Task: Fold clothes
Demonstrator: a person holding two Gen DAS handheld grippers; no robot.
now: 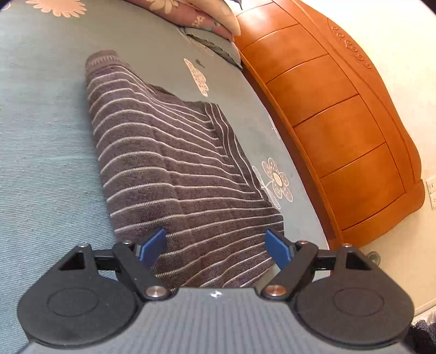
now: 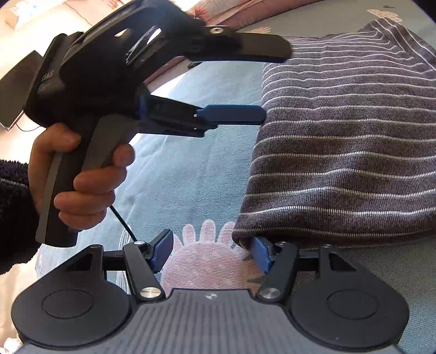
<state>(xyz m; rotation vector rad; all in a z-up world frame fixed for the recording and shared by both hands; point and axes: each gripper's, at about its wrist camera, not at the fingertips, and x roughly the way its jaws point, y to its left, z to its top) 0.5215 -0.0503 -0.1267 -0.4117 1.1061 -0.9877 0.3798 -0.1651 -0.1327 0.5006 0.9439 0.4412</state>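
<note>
A folded grey-brown striped garment [image 1: 169,163] lies flat on the teal flowered bedsheet [image 1: 41,136]. My left gripper [image 1: 216,249] hovers over the garment's near end, open, with nothing pinched between its blue pads [image 1: 154,247]. In the right wrist view the same left gripper [image 2: 275,84] comes in from the left, held by a hand [image 2: 81,190], its fingers reaching the garment's [image 2: 354,136] left edge. My right gripper [image 2: 212,252] is open over a pink flower print. Its right pad [image 2: 261,253] sits just under the garment's near corner, and its left pad is free.
An orange wooden headboard [image 1: 340,122] runs along the bed's right side against a cream wall. Pillows [image 1: 190,16] are piled at the far end. A black cable [image 2: 122,220] hangs from the left gripper's handle. Open sheet stretches to the left of the garment.
</note>
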